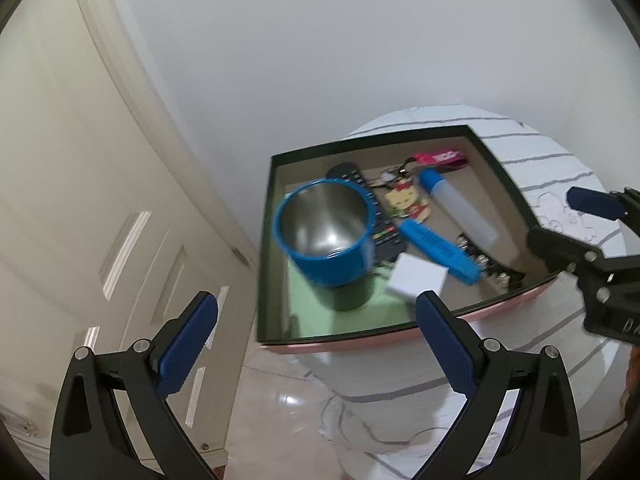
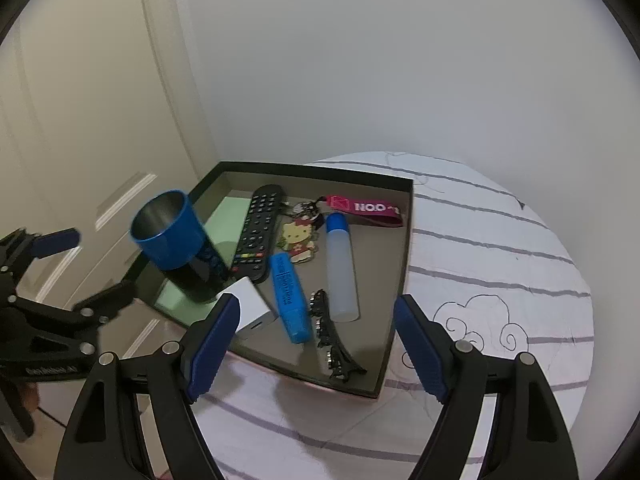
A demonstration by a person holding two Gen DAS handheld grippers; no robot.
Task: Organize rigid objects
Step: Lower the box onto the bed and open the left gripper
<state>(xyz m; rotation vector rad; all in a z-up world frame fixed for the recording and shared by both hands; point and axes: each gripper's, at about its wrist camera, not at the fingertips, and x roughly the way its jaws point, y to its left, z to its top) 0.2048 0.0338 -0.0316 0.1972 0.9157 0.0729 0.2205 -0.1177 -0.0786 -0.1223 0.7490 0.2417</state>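
Blue steel cup (image 1: 326, 232) stands upright in the near-left corner of the dark shallow box (image 1: 498, 168), just beside the black remote (image 2: 256, 236). Around them lie a white cube (image 2: 250, 304), blue highlighter (image 2: 290, 296), cartoon keychain (image 2: 298, 238), pink strap (image 2: 366, 208), frosted tube with blue cap (image 2: 340, 268) and black hair clip (image 2: 332, 344). Box sits on the striped worktop (image 2: 500, 248). Left gripper (image 1: 316, 344) is spread wide, nothing between its pads; right gripper (image 2: 316, 352) is likewise spread and empty.
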